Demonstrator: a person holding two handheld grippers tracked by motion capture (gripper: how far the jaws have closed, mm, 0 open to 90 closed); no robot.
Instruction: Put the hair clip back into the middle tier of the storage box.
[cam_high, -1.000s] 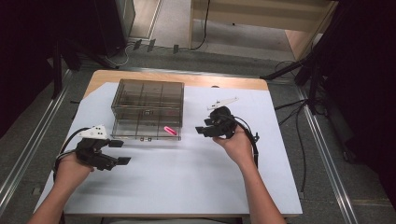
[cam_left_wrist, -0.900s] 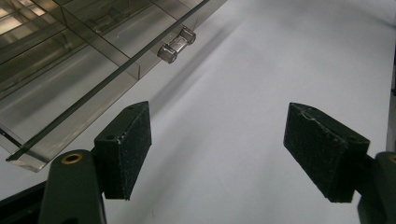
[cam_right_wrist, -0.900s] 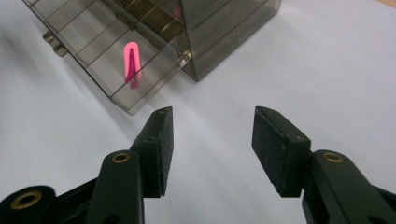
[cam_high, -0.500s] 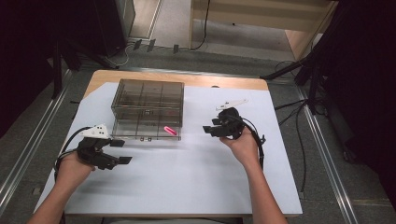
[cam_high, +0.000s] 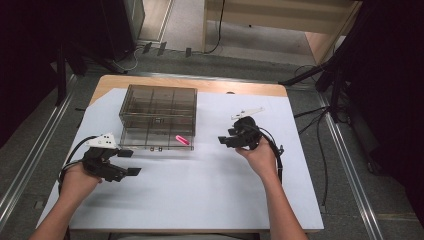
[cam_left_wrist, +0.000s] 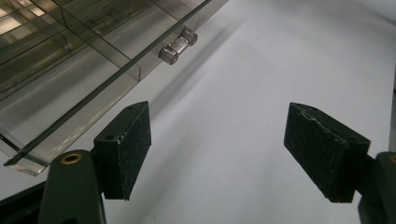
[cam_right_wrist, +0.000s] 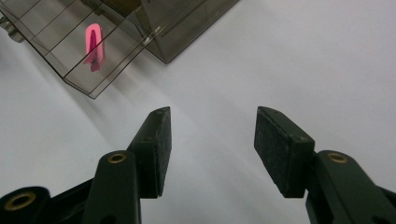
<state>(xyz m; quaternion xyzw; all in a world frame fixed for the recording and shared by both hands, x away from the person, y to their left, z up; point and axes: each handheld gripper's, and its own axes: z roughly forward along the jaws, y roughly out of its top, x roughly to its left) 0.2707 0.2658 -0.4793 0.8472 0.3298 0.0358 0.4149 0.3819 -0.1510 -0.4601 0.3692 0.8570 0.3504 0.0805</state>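
A smoky clear compartment box (cam_high: 157, 110) stands at the back left of the white table cover (cam_high: 200, 185). A small pink piece (cam_high: 182, 140) lies in a compartment at the box's front right corner; it glows pink (cam_right_wrist: 93, 39) in the right gripper view. My right gripper (cam_high: 224, 140) hovers a short way right of that corner, pointing at it. Its jaws (cam_right_wrist: 212, 149) are open with nothing between them. My left gripper (cam_high: 131, 162) rests in front of the box's left corner, open and empty (cam_left_wrist: 217, 149). A clear knob (cam_left_wrist: 177, 44) sticks out of the box front.
A small white plastic piece (cam_high: 248, 112) lies on the cover behind the right gripper. Cables trail from both grippers. The wooden table edge (cam_high: 235, 87) shows at the back, and the floor drops away on both sides.
My right gripper has shifted slightly to the right, away from the box. The left gripper and the pink piece have stayed put.
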